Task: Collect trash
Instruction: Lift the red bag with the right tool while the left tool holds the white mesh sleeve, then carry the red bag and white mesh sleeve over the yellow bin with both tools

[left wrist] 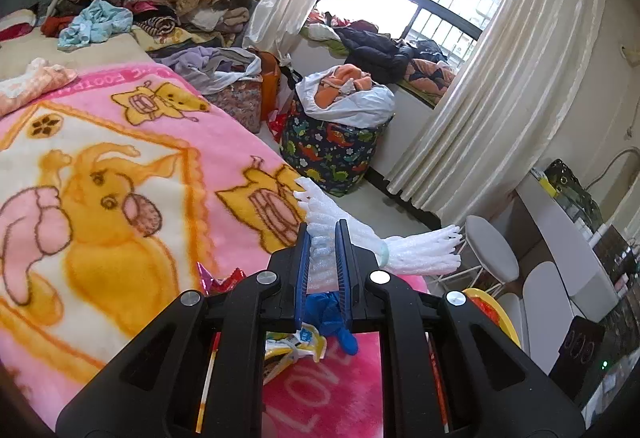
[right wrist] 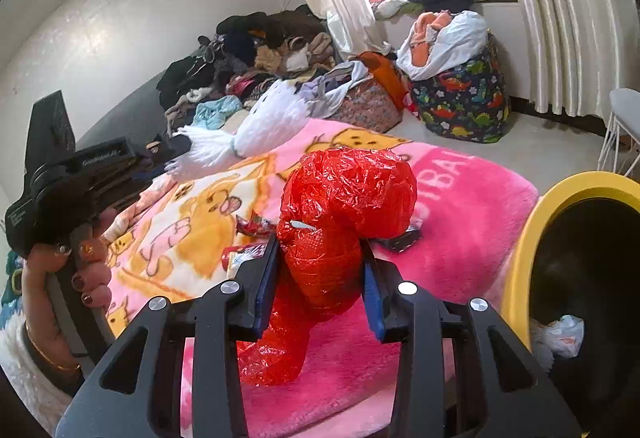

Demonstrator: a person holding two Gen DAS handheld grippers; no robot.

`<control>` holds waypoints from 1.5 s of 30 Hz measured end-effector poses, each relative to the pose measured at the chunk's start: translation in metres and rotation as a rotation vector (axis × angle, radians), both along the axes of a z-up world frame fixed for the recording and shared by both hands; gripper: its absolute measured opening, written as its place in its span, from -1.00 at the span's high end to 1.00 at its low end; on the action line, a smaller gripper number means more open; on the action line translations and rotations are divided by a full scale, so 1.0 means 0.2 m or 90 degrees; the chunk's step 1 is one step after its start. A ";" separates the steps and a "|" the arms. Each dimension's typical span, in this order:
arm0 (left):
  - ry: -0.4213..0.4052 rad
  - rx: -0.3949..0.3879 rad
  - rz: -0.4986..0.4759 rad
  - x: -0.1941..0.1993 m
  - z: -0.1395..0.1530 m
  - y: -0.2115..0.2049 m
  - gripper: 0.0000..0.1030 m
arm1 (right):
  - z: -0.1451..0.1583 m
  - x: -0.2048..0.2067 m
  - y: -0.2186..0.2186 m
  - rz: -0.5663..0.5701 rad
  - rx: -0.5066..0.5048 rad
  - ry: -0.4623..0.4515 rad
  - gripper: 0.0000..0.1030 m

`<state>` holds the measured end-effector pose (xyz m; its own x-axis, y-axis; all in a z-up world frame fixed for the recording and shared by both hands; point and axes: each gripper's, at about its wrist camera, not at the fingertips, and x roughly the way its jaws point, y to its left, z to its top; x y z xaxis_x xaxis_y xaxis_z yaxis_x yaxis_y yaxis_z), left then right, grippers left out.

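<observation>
- Left wrist view: left gripper [left wrist: 323,250] clamped, fingers nearly together, on a white foam fruit-net sleeve [left wrist: 408,250] held above the pink cartoon fleece blanket [left wrist: 120,158] on the bed. Squashed flat between the pads, splayed fringes at both ends. Best carried level to the bin, grip kept firm (foam is light and likely slippery).
- Right wrist view: right gripper [right wrist: 320,278] clamped on a crumpled red plastic bag [right wrist: 344,198], fingers part-way apart around its waist, puffed top above, tail dangling below. Yellow-rimmed black trash bin [right wrist: 520,258] just beside, at right; release best saved for over the opening.
</observation>
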<state>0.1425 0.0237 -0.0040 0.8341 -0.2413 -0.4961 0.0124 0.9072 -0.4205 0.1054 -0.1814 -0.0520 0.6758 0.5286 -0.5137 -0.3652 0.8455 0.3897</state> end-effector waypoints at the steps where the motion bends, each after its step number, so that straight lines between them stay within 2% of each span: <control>1: -0.001 0.001 -0.002 0.00 0.00 -0.01 0.84 | 0.00 0.00 -0.02 -0.006 0.000 -0.002 0.32; 18: -0.007 0.030 -0.047 -0.02 0.02 -0.24 0.84 | 0.05 -0.02 -0.28 -0.085 0.030 -0.015 0.32; 30: -0.005 0.050 -0.068 -0.01 0.00 -0.35 0.84 | 0.07 -0.05 -0.40 -0.148 0.019 -0.030 0.32; 45: 0.003 0.073 -0.108 0.00 -0.05 -0.52 0.84 | 0.04 -0.04 -0.63 -0.224 0.050 -0.017 0.32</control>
<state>0.1433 -0.0810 -0.0130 0.7844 -0.3194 -0.5317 0.1673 0.9344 -0.3145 0.0966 -0.3068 -0.0433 0.8362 0.2980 -0.4603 -0.0679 0.8893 0.4523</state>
